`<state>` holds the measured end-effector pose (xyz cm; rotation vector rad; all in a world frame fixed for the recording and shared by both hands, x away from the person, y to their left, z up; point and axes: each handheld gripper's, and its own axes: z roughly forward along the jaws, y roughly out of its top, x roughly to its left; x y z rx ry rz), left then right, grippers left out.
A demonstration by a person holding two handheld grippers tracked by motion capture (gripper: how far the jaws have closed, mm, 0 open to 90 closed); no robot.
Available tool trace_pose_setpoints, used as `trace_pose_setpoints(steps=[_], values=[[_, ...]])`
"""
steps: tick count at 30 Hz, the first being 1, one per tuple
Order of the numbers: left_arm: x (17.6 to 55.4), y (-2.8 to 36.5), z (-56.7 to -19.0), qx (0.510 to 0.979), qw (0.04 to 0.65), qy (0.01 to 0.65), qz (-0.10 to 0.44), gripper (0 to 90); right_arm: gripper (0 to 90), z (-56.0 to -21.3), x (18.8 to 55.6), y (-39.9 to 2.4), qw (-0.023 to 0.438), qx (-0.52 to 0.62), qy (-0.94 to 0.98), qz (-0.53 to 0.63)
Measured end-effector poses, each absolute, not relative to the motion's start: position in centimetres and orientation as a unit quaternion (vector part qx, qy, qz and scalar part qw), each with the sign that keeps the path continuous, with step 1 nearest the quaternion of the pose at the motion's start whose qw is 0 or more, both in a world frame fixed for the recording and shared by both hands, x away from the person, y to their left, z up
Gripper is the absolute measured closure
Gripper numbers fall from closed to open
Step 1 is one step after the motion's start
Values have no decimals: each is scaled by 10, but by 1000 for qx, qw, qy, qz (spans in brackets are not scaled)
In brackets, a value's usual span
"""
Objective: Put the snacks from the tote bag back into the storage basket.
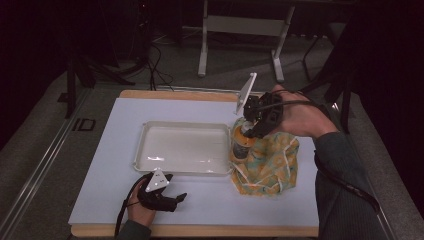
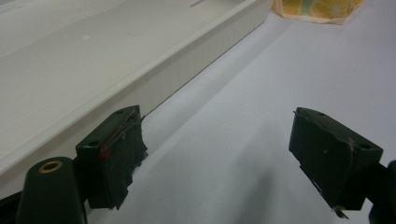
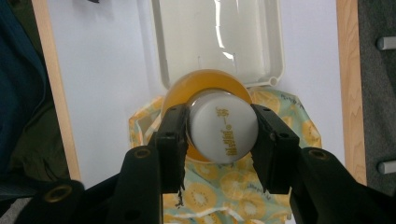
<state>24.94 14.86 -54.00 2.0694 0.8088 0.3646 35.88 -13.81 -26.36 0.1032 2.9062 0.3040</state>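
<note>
A white tray [image 1: 182,147] sits on the white table [image 1: 110,165] just beside the claw, and grey table legs [image 1: 202,47] stand far behind it.

Left gripper [image 1: 172,199] low near the front edge of the counter [image 1: 210,215], held in the left hand [image 1: 140,207], fingers [image 2: 114,154] wide apart, nothing between them. Right gripper [image 1: 248,134] pointing down from the right hand [image 1: 300,117], forearm reaching in from the right side, fingers [image 3: 170,140] clamped on both sides of a bottle cap [image 3: 224,133].
</note>
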Motion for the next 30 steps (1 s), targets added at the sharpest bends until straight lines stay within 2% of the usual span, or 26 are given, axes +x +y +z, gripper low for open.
trace_pose_setpoints(steps=[30], values=[[249,149,-540,829,432,324,145,182,587,-274,361,-112,104,16,989,105]])
